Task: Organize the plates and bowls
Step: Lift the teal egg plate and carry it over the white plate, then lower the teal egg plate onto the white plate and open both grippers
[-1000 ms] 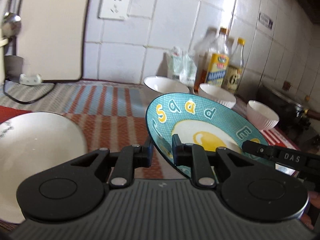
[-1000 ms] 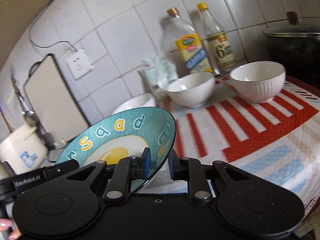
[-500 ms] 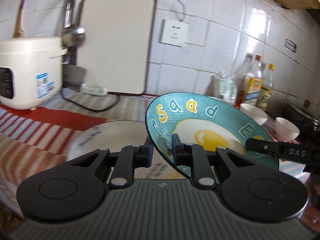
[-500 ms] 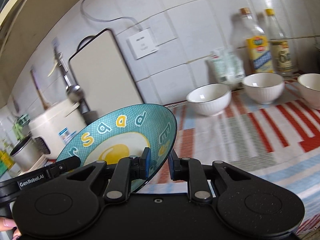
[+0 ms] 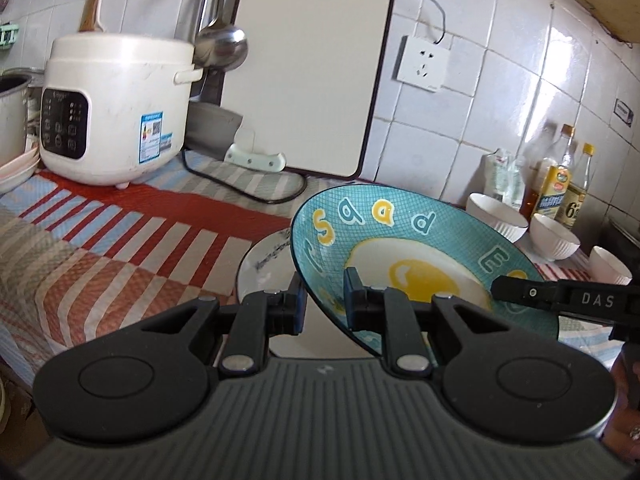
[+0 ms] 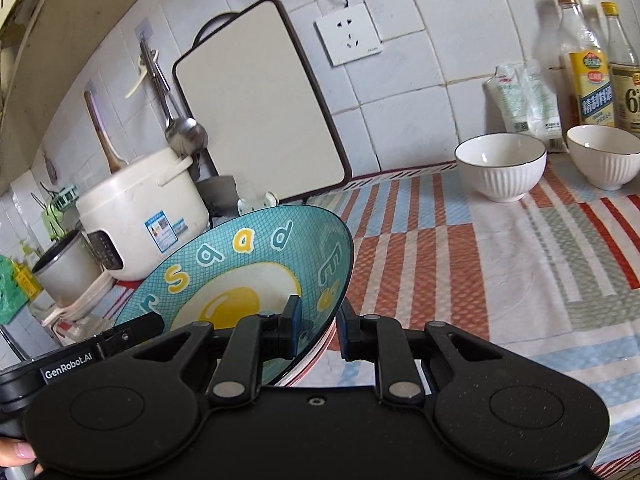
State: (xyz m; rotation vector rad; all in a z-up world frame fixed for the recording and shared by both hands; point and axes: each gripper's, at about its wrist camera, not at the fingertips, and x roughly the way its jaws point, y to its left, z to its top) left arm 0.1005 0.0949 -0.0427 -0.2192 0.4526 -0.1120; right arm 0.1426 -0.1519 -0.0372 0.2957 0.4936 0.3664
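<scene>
Two hand-held black plastic two-finger grippers clamp opposite edges of a teal ceramic plate printed with a fried egg and letters (image 5: 404, 248), holding it tilted above the counter. The left gripper (image 5: 323, 306) points forward and slightly downward, its jaws nearly closed on the plate's near-left rim, one pad under the plate and one on its face. The right gripper (image 6: 318, 330) grips the plate's right rim in the same way, angled slightly downward, one finger inside the bowl of the plate. A fingertip of the person's left hand (image 6: 18, 450) shows at the lower left edge of the right wrist view.
</scene>
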